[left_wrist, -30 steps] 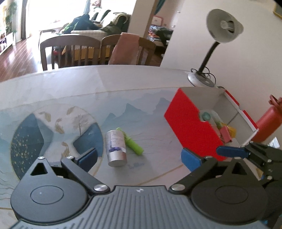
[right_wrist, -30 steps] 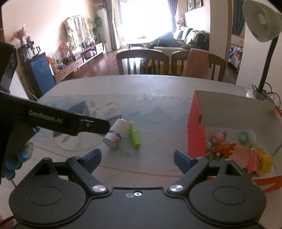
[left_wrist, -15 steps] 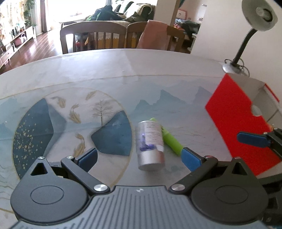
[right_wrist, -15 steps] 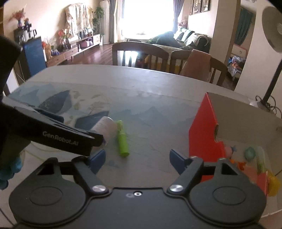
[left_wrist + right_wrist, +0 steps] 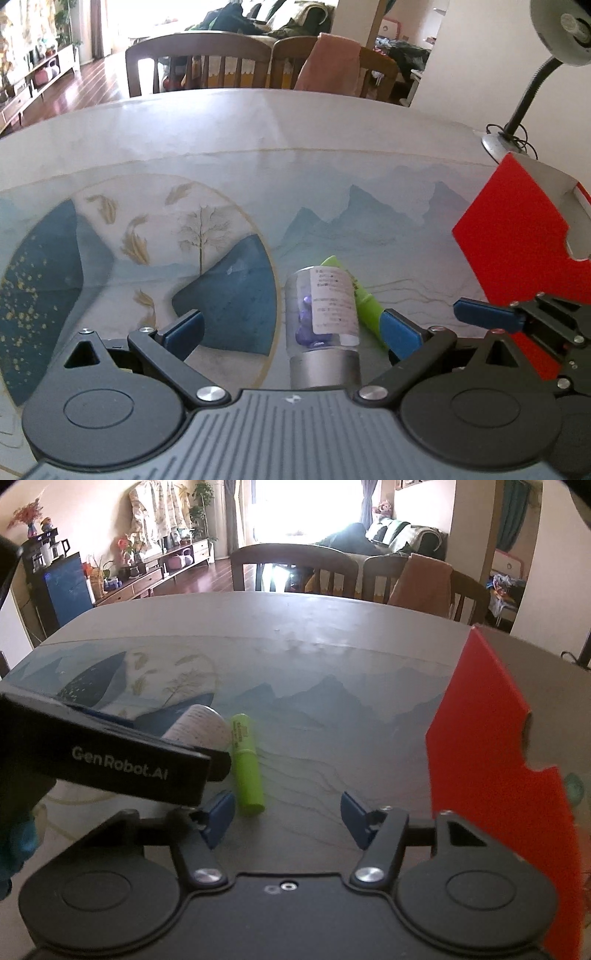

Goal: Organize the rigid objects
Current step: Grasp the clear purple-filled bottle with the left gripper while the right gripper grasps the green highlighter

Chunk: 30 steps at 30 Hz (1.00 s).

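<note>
The table [image 5: 229,125] is covered by a printed mat [image 5: 332,206] with mountains and a round panel. On its right side stands a red box [image 5: 513,240], its red wall rising close beside both grippers; in the right wrist view that wall [image 5: 491,760] fills the right edge, and what lies inside the box can barely be made out. Beyond the far table edge are chairs [image 5: 199,62], and a desk lamp [image 5: 546,59] stands at the far right corner behind the box. Between the box and the round panel the mat is bare.

The left gripper [image 5: 291,332] is held low over the near part of the mat, pointing toward the far edge, with its fingers spread wide. A clear bottle [image 5: 321,317] with a silver cap and white label lies on its side between them, cap toward the camera, touching neither blue pad. A green tube [image 5: 364,299] lies just beside the bottle on its right, and the right-hand pad sits over the tube's near end.

The right gripper [image 5: 288,818] hovers low next to the left one, also released, nothing between its fingers; its left pad [image 5: 219,816] is just beside the near end of the green tube [image 5: 247,764]. The left gripper's black finger crosses the left of this view, hiding most of the bottle [image 5: 201,727].
</note>
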{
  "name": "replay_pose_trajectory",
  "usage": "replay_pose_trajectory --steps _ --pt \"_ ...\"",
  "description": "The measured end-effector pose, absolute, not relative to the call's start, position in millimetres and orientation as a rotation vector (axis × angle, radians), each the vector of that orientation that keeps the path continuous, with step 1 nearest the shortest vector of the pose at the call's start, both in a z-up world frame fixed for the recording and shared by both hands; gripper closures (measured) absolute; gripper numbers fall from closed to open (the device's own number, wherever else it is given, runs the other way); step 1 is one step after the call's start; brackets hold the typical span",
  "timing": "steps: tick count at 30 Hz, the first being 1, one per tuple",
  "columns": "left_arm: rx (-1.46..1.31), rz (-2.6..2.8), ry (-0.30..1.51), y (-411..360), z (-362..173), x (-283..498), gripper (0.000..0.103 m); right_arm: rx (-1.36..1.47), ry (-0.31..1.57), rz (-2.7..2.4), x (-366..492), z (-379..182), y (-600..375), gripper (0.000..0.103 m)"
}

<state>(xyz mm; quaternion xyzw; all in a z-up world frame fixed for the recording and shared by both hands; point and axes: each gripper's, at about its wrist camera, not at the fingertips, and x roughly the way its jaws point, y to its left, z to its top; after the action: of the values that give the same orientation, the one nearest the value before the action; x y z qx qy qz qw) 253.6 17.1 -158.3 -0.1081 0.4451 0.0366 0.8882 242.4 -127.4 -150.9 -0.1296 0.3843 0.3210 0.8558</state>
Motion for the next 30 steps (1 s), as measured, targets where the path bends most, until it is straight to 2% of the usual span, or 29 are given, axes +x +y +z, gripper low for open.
replay_pose_trajectory --steps 7,14,16,19,21,22,24,27,30 --pt "-0.199 0.093 0.906 19 -167 254 0.001 -0.295 0.781 0.688 245 -157 -117 0.048" --pt "-0.195 0.117 0.878 30 -168 256 0.003 -0.312 0.748 0.716 249 -157 -110 0.063" --pt "-0.189 0.120 0.870 31 -168 255 0.007 -0.314 0.744 0.714 251 -157 -107 0.071" --pt "-0.173 0.123 0.862 30 -167 253 0.020 -0.334 0.734 0.724 247 -156 -101 0.082" --pt "-0.179 0.124 0.860 30 -165 251 0.034 -0.340 0.732 0.720 246 -156 -99 0.087" --pt "-0.185 0.123 0.862 30 -164 250 0.037 -0.339 0.733 0.717 246 -156 -98 0.088" --pt "-0.203 0.114 0.864 30 -162 247 0.049 -0.336 0.737 0.709 245 -156 -97 0.088" --pt "-0.217 0.119 0.881 30 -160 243 0.058 -0.326 0.753 0.693 244 -154 -99 0.088" --pt "-0.208 0.124 0.889 28 -159 239 0.060 -0.288 0.785 0.673 243 -151 -105 0.088"
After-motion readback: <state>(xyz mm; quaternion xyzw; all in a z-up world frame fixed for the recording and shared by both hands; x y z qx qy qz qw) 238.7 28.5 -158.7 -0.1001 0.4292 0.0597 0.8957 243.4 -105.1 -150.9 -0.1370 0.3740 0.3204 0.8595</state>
